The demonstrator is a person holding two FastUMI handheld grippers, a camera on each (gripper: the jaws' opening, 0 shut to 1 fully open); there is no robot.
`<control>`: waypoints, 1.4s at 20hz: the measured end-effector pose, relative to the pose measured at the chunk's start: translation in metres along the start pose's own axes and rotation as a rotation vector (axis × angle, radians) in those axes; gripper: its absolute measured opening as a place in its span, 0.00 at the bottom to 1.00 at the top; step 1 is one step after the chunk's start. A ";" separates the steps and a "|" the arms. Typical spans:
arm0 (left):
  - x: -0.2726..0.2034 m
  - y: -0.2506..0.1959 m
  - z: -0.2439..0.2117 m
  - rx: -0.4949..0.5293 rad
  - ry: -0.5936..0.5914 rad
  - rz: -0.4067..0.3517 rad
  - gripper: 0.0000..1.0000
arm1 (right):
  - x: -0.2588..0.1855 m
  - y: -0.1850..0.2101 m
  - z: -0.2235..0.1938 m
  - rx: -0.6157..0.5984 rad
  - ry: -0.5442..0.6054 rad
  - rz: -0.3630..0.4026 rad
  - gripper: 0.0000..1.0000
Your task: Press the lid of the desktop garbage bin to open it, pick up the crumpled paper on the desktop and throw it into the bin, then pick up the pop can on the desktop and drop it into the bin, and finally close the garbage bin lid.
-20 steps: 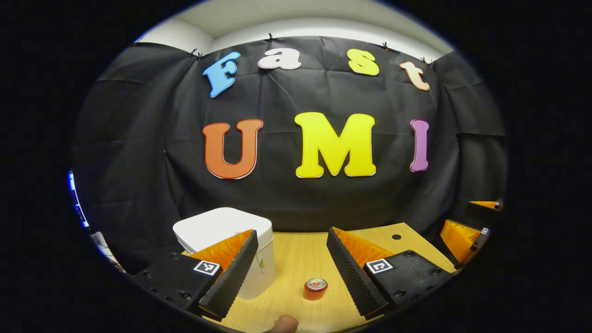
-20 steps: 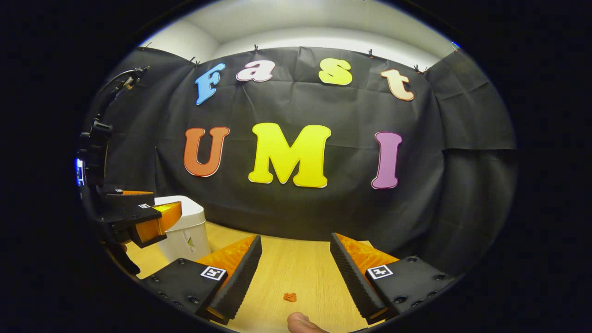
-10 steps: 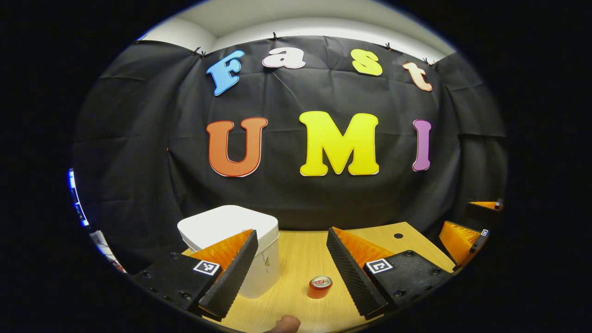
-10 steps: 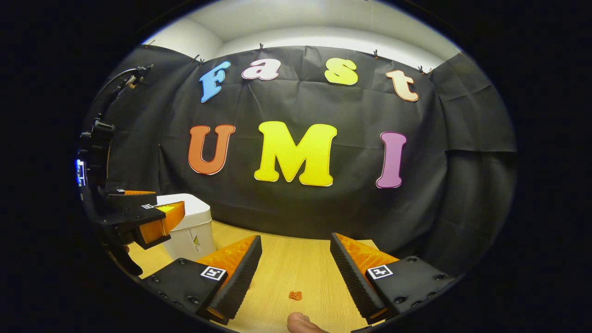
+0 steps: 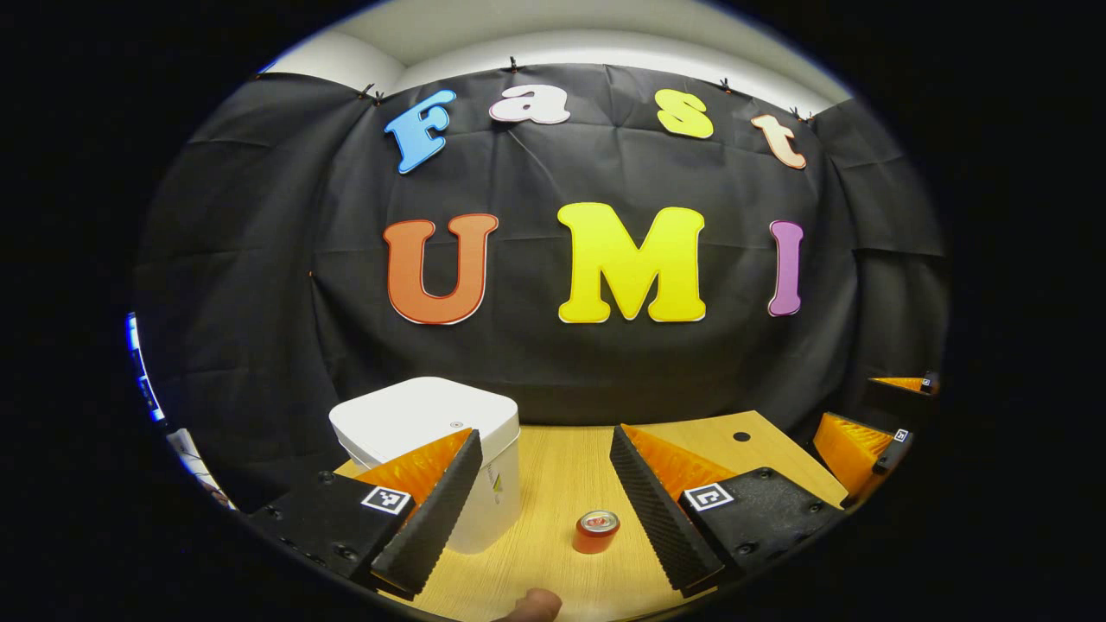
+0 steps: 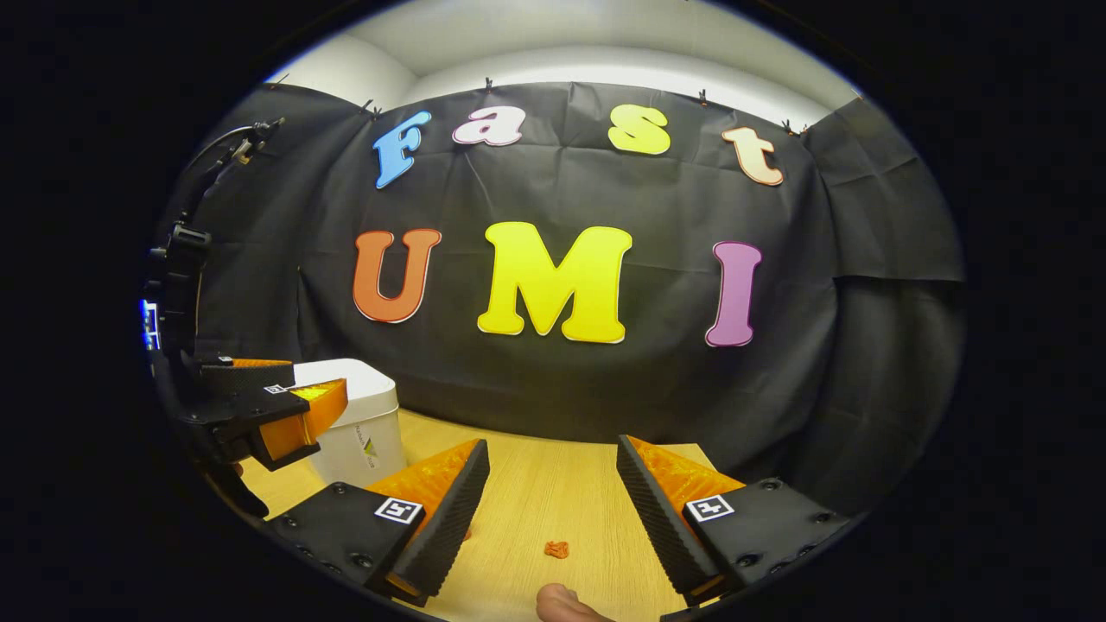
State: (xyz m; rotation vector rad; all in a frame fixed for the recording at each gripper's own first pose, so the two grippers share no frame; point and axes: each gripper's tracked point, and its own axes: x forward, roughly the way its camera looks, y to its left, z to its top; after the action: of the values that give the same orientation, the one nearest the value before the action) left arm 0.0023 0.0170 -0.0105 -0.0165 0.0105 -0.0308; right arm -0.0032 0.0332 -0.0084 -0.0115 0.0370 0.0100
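Left gripper view: left gripper [image 5: 540, 510] jaws wide apart, holding nothing, above desk [image 5: 553, 466]; bin [image 5: 428, 423] lid closed, pop can [image 5: 596, 530] upright betw. fingers. Right gripper [image 6: 544, 514] likewise spread, empty, crumpled paper [image 6: 556, 549] below.

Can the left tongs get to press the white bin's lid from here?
Probably yes. The left tongs are open and hold nothing, the bin sits just ahead with its lid shut and bare, and the can stands off to the side.

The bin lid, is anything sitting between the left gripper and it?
Nothing visible does. The left gripper is open and empty, the white bin's lid is closed and bare, and the pop can stands apart on the desk.
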 end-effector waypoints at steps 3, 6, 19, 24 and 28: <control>0.003 0.001 0.000 -0.005 0.002 -0.001 0.98 | 0.002 0.000 0.001 0.000 0.001 -0.002 0.94; 0.009 0.007 -0.001 0.015 0.000 0.010 0.99 | 0.006 -0.002 -0.002 0.001 0.010 -0.007 0.94; 0.088 0.061 0.014 0.050 -0.004 0.120 0.87 | 0.035 0.011 0.007 -0.046 0.015 -0.013 0.94; 0.113 0.081 -0.003 0.021 0.036 0.140 0.67 | 0.043 0.013 0.017 -0.057 -0.020 -0.042 0.94; 0.125 0.095 -0.013 0.012 0.063 0.184 0.43 | 0.053 0.022 0.006 -0.070 0.015 -0.027 0.94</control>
State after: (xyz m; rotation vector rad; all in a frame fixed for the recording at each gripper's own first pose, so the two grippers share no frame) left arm 0.1302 0.1080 -0.0260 -0.0022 0.0749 0.1522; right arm 0.0502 0.0563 -0.0048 -0.0824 0.0510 -0.0160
